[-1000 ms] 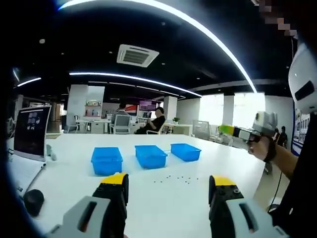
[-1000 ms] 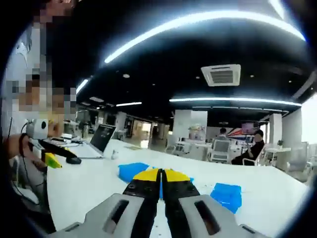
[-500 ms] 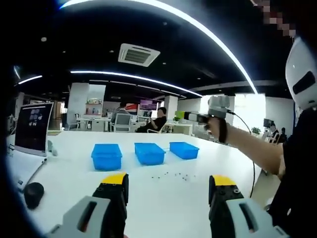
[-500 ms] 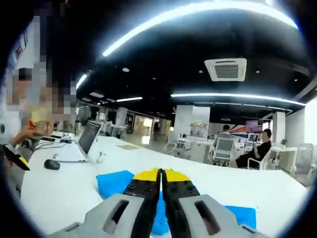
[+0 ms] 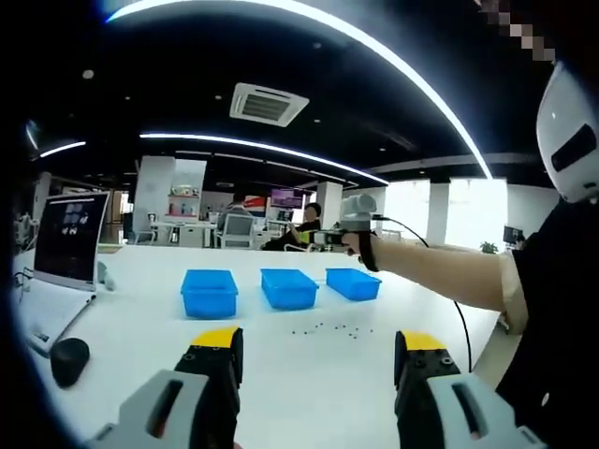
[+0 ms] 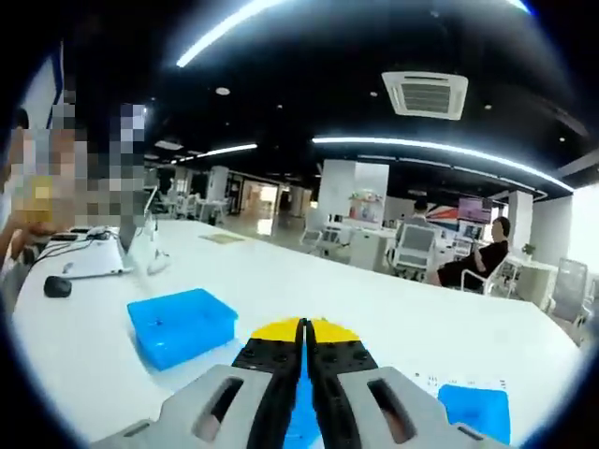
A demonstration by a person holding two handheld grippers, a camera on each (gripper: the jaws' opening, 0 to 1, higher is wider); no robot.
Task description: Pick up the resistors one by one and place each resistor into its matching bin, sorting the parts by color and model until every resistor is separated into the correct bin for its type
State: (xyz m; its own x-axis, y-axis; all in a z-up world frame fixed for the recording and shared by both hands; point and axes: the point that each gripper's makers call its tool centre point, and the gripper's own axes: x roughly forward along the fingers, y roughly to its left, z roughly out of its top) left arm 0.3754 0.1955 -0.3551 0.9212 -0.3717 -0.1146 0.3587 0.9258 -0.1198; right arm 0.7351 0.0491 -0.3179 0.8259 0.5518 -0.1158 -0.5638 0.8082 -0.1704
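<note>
Three blue bins stand in a row on the white table (image 5: 140, 327): the left bin (image 5: 209, 292), the middle bin (image 5: 289, 288) and the right bin (image 5: 353, 283). Small dark resistors (image 5: 323, 329) lie scattered in front of them. My left gripper (image 5: 320, 341) is open, low over the near table, with nothing between its yellow-tipped jaws. A person's outstretched arm holds my right gripper (image 5: 328, 238) above and behind the bins. In the right gripper view it (image 6: 301, 329) is shut and empty, above a blue bin (image 6: 182, 323), with another bin (image 6: 474, 409) to the right.
A laptop (image 5: 67, 241) and a black mouse (image 5: 70, 361) sit at the table's left end. The mouse (image 6: 58, 287) is far left in the right gripper view. A person (image 6: 477, 264) sits at desks in the background. The table's right edge (image 5: 487, 337) runs under the arm.
The right gripper has swung left and forward, from beside the table to above the bins, still shut. The left gripper has stayed open in much the same place.
</note>
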